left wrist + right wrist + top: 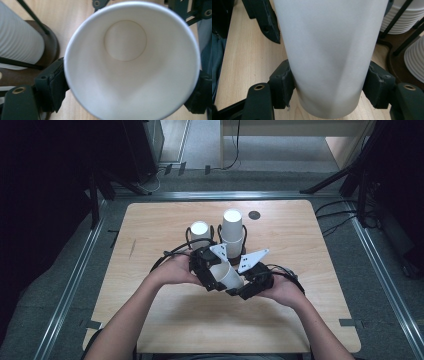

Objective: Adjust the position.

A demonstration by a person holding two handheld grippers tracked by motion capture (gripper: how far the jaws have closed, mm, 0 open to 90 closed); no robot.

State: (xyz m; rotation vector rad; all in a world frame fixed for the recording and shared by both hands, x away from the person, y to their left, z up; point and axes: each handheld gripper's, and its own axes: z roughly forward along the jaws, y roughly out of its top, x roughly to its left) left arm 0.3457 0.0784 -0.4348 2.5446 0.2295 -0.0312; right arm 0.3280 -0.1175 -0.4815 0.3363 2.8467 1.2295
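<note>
I have the white paper cup (227,275) lying on its side above the middle of the bench (150,220), between both tongs. My right tongs (328,87) are clamped on its narrow base end, pads pressed against both sides. My left tongs (131,87) sit around its rim, pads touching both sides; I cannot tell if they press. Toward the far edge, just beyond, stand two cup stacks (232,232) in black wire holders (218,234).

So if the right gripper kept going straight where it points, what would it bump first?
The white paper cup: the right gripper is clamped on its side, so the cup's wall blocks the way at once. What lies behind it is hard to judge.
</note>
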